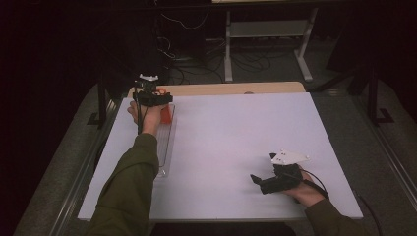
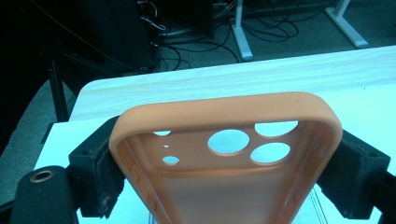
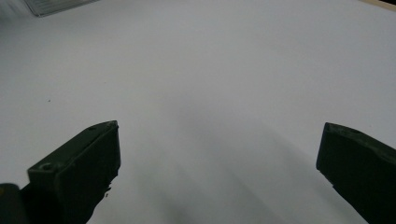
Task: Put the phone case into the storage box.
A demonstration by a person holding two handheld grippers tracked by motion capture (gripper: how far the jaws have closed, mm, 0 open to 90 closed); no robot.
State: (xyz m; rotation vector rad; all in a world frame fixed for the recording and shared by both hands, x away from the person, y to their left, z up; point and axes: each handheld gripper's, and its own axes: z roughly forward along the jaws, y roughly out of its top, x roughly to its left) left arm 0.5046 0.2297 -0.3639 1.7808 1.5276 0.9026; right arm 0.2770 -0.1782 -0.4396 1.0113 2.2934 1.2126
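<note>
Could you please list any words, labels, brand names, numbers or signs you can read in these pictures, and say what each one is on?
There is no readable text in these pictures.
Orange phone case, held by the left gripper: plain, with camera cutouts and no logo or lettering.
White table top: blank.
Right gripper and its black fingers: unmarked.
Clear tray beside the left hand: too small to show any marking.

Dim room, brightly lit table (image 1: 231,147), soft shadows, slightly blurred pictures.
</note>
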